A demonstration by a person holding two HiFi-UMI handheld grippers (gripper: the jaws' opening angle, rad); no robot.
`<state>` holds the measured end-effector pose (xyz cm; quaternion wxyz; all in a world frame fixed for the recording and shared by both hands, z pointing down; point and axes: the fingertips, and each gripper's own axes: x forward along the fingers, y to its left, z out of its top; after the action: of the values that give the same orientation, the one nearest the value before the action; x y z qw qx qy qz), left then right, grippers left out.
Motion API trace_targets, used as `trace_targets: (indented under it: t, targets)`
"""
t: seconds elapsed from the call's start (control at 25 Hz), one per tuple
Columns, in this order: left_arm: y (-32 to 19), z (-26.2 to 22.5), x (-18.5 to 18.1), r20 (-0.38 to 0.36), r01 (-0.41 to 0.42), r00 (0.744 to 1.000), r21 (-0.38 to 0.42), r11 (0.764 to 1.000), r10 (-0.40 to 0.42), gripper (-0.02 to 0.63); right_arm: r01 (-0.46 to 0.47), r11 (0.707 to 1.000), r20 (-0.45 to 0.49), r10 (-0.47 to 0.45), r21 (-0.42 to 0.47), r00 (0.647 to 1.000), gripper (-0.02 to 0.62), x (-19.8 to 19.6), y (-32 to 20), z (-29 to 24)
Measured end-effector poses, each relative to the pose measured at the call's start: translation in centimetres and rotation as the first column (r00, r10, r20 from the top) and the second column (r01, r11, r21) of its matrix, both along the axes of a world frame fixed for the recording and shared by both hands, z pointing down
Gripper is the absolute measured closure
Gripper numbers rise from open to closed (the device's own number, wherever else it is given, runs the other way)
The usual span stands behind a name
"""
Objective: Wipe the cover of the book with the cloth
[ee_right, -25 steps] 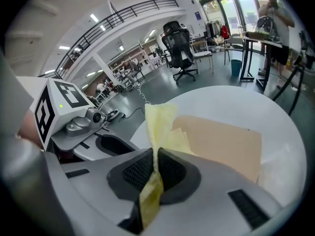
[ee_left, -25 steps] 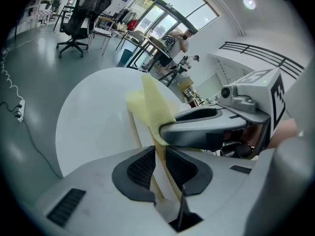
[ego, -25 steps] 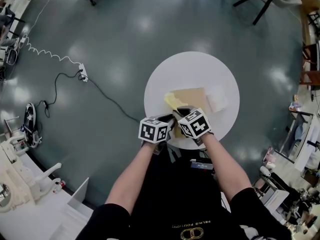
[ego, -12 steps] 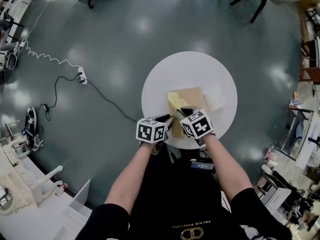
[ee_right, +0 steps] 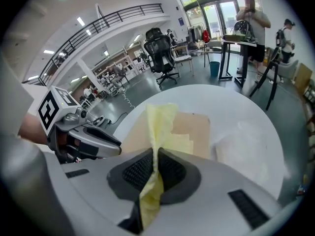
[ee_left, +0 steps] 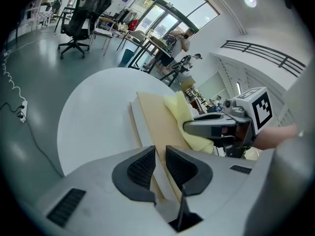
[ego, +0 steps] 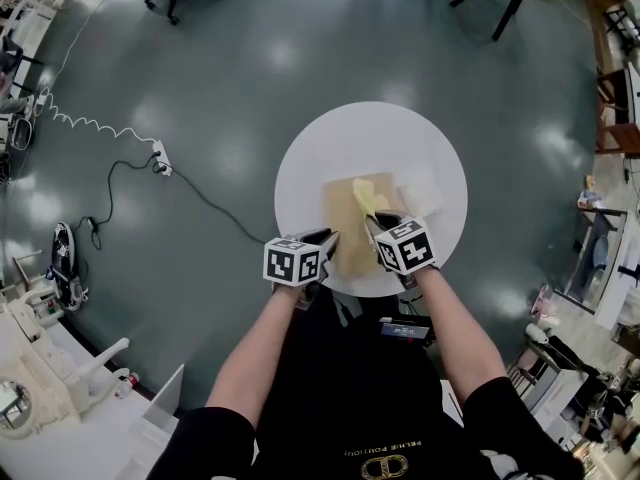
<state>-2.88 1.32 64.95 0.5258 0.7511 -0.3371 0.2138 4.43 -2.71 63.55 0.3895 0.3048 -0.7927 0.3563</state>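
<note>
Right now the right gripper [ee_right: 155,165] is clamped on the yellow cloth [ee_right: 161,119], which trails forward from its jaws onto the tan book [ego: 343,230] on the round table [ego: 300,163]. The book's long axis runs away from the person, so the wiping stroke probably lies straight ahead. The left gripper [ee_left: 157,162] pinches its near edge.

Your cloth [ee_right: 158,124], at the centre of the right gripper view, is thin yellow fabric, matt and creased. The book [ego: 350,218] has a plain tan cover like card, matt and smooth. The table [ego: 310,158] is smooth white with a dull sheen. On your left gripper [ee_left: 156,163] the pads [ee_left: 140,168] are black, ribbed and rubbery, and the body is matt grey plastic. The floor [ego: 220,68], upper left of the head view, is glossy.
</note>
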Motion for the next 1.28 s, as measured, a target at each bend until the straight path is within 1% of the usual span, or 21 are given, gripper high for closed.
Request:
trace_targets:
  t: [0.28,0.6,0.72,1.08,1.28]
  targets:
    - [0.0,0.1,-0.1,0.008,0.003,1.0,-0.001,1.0,-0.003,0.537,-0.066,0.998,-0.011,0.066,-0.002,0.998,0.517,2.6,-0.4,0.3]
    - [0.1,0.1,-0.3,0.008,0.035,0.999,-0.005,0.999,-0.035,0.537,-0.117,0.993,-0.045,0.117,0.006,0.992,0.517,5.1,-0.6,0.4]
    - [0.3,0.1,-0.2,0.011,0.03,0.999,-0.003,1.0,-0.03,0.537,-0.135,0.991,-0.052,0.136,0.009,0.989,0.517,5.7,-0.5,0.4]
    - [0.2,0.0,-0.2,0.012,0.046,0.999,-0.003,0.999,-0.046,0.538,-0.163,0.986,-0.069,0.164,0.023,0.984,0.517,6.4,-0.5,0.1]
    - [0.2,0.2,-0.1,0.004,0.047,0.999,-0.004,0.999,-0.047,0.538,-0.134,0.99,-0.036,0.136,0.049,0.99,0.517,4.8,-0.5,-1.4]
